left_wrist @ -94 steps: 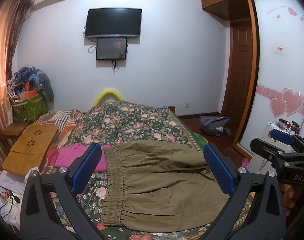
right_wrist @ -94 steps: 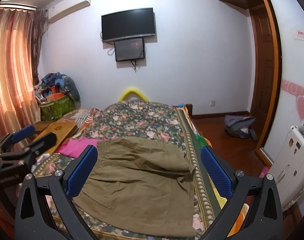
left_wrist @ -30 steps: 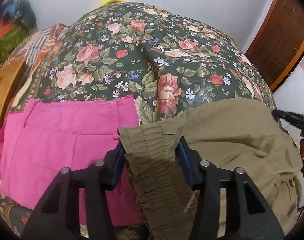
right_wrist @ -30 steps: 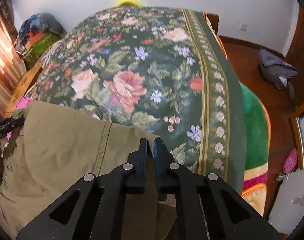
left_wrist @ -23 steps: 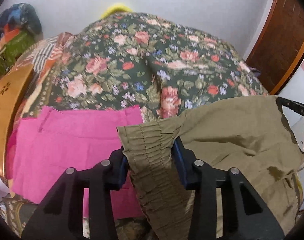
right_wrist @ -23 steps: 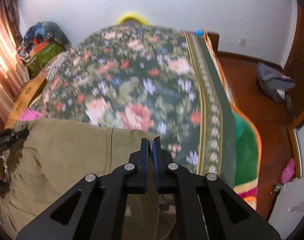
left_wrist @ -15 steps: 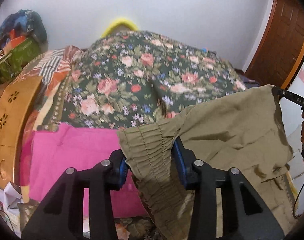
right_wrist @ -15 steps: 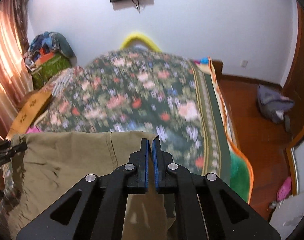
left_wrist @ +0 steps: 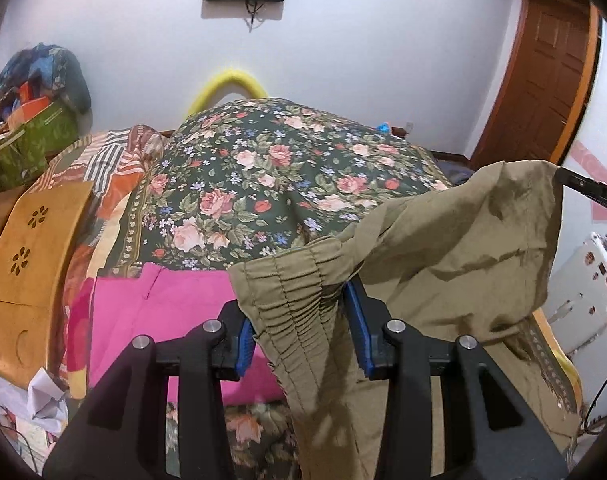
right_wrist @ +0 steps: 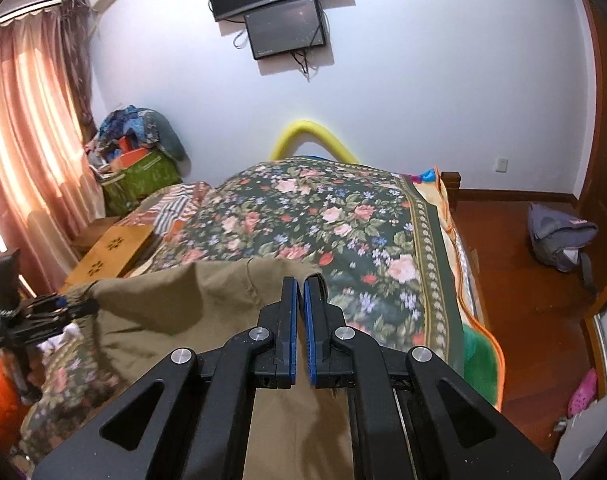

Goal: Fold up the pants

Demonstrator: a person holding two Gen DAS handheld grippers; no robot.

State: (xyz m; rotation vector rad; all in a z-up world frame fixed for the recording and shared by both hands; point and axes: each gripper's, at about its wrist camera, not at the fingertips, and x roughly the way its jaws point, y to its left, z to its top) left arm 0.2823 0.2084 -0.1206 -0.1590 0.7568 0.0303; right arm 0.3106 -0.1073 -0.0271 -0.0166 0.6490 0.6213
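Olive-green pants (left_wrist: 455, 264) hang in the air between my two grippers, above the floral bedspread (left_wrist: 271, 184). My left gripper (left_wrist: 301, 320) is shut on the bunched elastic waistband (left_wrist: 295, 300), which fills the gap between its blue pads. My right gripper (right_wrist: 300, 304) is shut on the opposite corner of the pants (right_wrist: 207, 300), with only thin cloth between its pads. In the left wrist view the right gripper (left_wrist: 583, 190) pinches that raised corner at the far right. The lower part of the pants drapes down toward the bed.
Folded pink pants (left_wrist: 159, 312) lie flat on the bed to the left. A wooden lap table (left_wrist: 27, 264) rests at the bed's left edge. A green bin (right_wrist: 139, 182) with piled clothes stands by the curtain. A grey backpack (right_wrist: 559, 240) sits on the wooden floor at right.
Both grippers have risen, lifting the olive pants off the bedspread. The views have tilted up, so more wall and the screens show. Both grips stay the same.
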